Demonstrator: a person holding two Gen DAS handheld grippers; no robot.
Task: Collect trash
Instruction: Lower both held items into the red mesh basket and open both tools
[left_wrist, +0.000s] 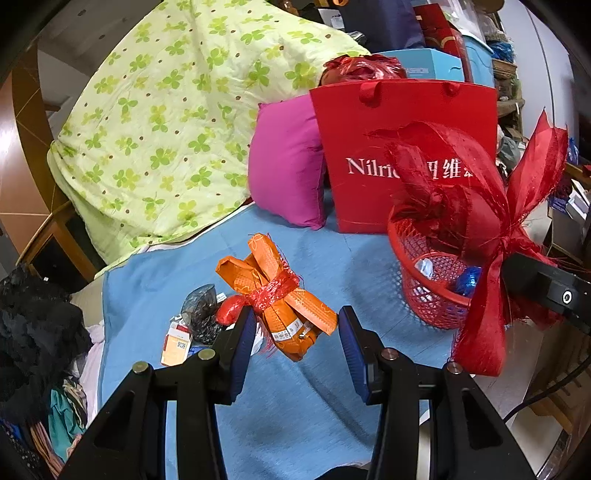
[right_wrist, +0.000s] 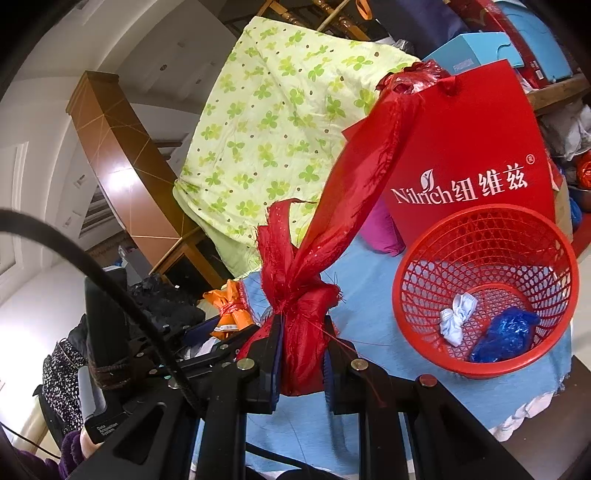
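At the far left of the left wrist view a folded pale green quilt printed with clover leaves (left_wrist: 162, 122) lies piled on the bed, whose light blue sheet (left_wrist: 306, 406) spreads across the foreground. On that sheet sits a small heap of litter: a crumpled grey-black wrapper (left_wrist: 201, 310), a small orange-and-white carton (left_wrist: 176, 343) and an orange paper bundle tied with red mesh ribbon (left_wrist: 280, 295). The left gripper (left_wrist: 297, 345) hangs over the bundle's near end, its jaws spread and gripping nothing. Behind, a magenta cushion (left_wrist: 286, 166) leans beside an upright red paper gift bag with white lettering (left_wrist: 373, 147). To the right stands a red plastic mesh basket (right_wrist: 487, 291), holding a crumpled white scrap (right_wrist: 458, 321) and a crumpled blue wad (right_wrist: 506, 336). The right gripper (right_wrist: 301, 362) has its jaws pinching a knotted red gauzy ribbon bow (right_wrist: 299, 306), held just beside the basket's rim.
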